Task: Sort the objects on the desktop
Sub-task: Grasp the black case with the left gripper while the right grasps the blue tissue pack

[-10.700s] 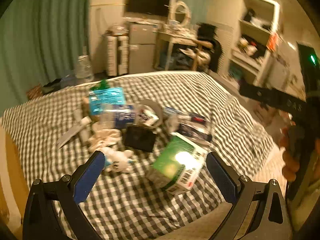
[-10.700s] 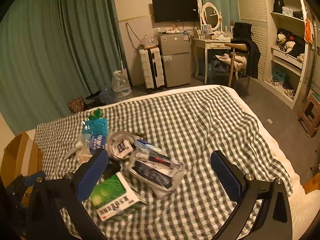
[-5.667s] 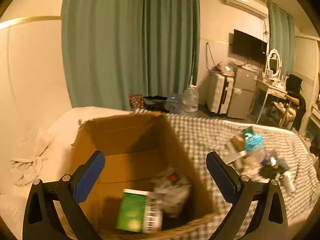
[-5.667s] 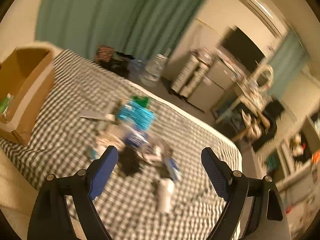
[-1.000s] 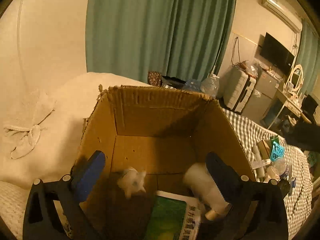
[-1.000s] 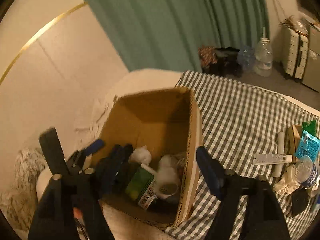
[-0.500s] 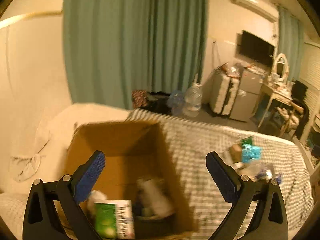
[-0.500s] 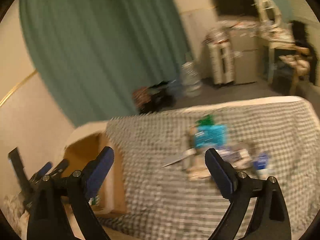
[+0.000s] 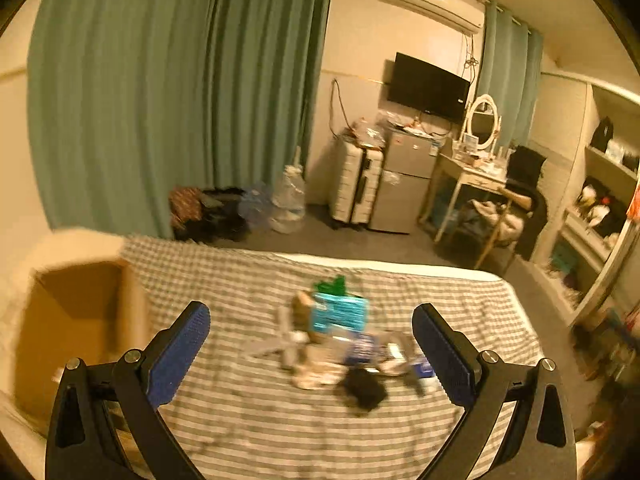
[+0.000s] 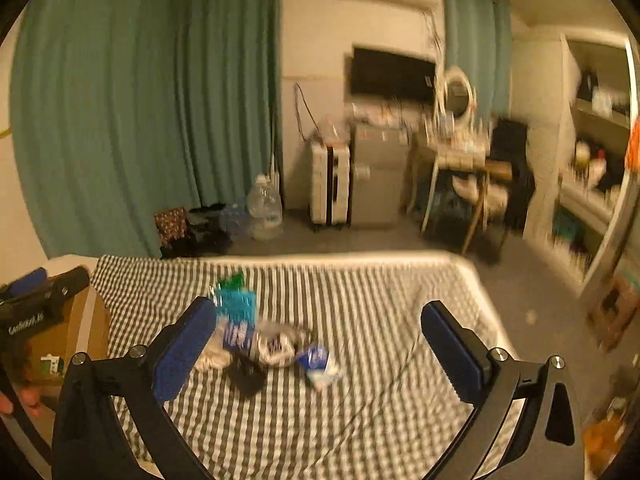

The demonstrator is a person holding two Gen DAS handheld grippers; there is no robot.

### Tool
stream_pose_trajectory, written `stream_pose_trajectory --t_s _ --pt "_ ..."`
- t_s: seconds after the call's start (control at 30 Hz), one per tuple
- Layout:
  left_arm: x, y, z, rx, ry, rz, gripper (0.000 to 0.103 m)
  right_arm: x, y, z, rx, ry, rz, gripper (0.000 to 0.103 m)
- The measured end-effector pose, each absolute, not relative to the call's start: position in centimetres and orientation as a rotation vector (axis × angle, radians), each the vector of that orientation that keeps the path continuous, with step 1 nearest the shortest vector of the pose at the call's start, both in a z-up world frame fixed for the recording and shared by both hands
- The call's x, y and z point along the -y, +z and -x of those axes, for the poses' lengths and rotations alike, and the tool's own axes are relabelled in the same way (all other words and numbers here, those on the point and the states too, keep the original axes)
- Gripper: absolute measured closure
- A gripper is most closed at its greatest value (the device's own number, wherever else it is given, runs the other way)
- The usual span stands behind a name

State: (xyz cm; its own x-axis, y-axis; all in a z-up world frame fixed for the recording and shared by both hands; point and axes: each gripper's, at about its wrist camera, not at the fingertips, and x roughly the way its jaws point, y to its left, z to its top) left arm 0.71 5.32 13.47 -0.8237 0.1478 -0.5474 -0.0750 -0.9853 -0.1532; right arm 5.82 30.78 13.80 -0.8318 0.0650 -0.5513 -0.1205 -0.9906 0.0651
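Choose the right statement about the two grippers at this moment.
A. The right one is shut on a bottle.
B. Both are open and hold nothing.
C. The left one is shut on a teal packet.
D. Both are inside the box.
B: the left gripper and the right gripper both show wide-apart fingers with nothing between them, above the bed, not in the box.

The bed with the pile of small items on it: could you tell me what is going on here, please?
A person is sorting clutter from the checked bedspread into a cardboard box at its left edge. Right now the left gripper and right gripper are both open and empty, pointed at the remaining pile: a teal packet, a black item and several blurred bits. A green carton shows inside the box.
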Motion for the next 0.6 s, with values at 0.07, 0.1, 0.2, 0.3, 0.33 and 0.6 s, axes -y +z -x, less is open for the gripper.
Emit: stream_pose_trajectory --t_s 0.07,0.1,0.2,0.3,0.33,0.6 --pt "-7.2 11.0 0.1 0.180 2.858 0.910 0.000 -31.9 11.1 -5.4 -0.241 2.922 0.900 0.000" --pt "-8.0 9.3 0.8 0.139 2.860 0.947 0.000 -32.3 10.1 -5.1 -0.260 2.922 0.920 0.000" --pt "-9.5 4.8 2.3 0.076 2.855 1.070 0.000 -33.8 6.0 -3.8 -0.261 2.862 0.974 0.000" --pt "-10.3 -0.1 4.0 0.059 2.802 1.230 0.000 -35.3 2.4 -1.5 -0.334 2.803 1.059 0.000" --pt "-11.2 -1.8 4.9 0.046 2.756 1.300 0.000 -35.9 1.3 -1.1 -0.359 2.787 1.090 0.000" --pt "-17.1 -7.1 9.2 0.105 2.556 1.572 0.000 -37.3 -3.3 1.3 -0.342 2.687 1.211 0.000"
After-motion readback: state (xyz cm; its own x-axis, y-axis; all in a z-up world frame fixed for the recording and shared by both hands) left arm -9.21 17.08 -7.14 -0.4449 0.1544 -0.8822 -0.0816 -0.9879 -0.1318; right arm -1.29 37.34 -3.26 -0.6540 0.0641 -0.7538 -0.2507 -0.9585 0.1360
